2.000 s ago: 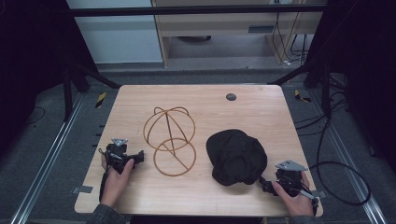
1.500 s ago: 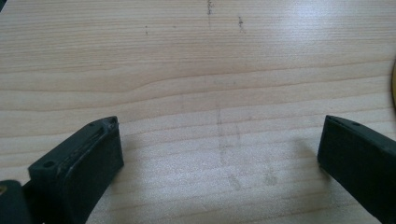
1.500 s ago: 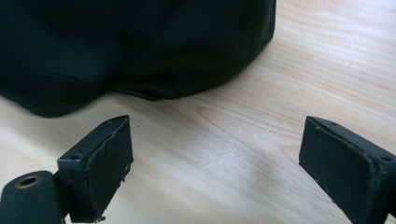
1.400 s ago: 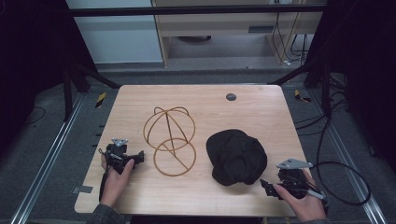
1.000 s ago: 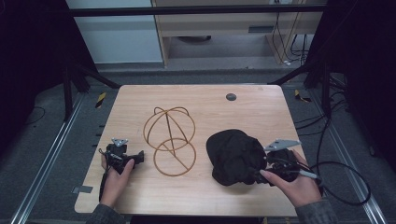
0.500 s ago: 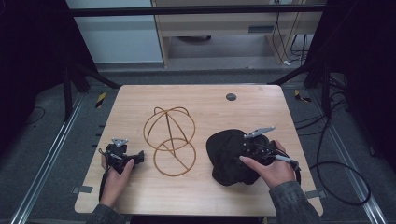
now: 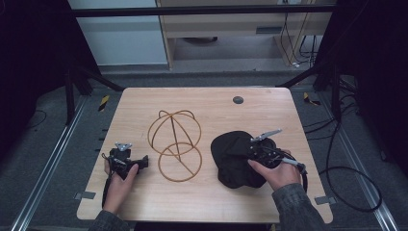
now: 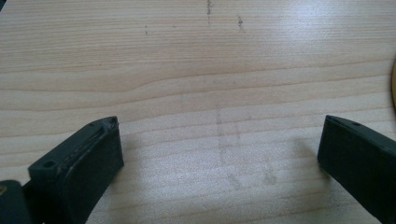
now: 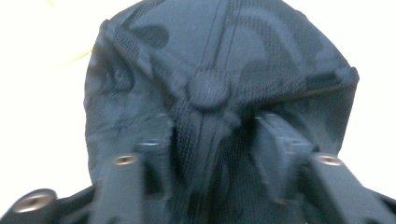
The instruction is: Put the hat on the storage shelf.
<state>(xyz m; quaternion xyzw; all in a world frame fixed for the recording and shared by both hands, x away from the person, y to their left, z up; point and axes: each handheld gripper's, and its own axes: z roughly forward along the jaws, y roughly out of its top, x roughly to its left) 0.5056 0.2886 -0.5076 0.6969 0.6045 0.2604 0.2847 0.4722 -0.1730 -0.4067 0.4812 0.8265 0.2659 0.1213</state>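
The light wooden worktop (image 7: pixel 144 202) carries everything, and the wire hat frame serves as the landmark on it. That wire hat frame (image 7: pixel 174 139), a brass-coloured dome of thin hoops joined to a flat ring, lies on its side near the middle of the worktop. Just to the right of the frame, close but apart from it, lies the black cap (image 7: pixel 231 151), a crumpled cloth cap with a button (image 9: pixel 208 89) at the top of its crown where the seams meet. The right gripper (image 7: pixel 260 150) sits on the far side of the cap from the frame, pressed into the crown; its fingers (image 9: pixel 154 154) have just been closing, and they now pinch a fold of the cap's cloth just below the button. The left gripper (image 7: pixel 142 162) rests on the worktop to the left of the frame, near its ring but not touching it; its fingers (image 8: pixel 79 163) stand wide apart over bare wood with nothing between them. A small dark disc (image 7: pixel 237 99) lies behind the frame, toward the far right edge.
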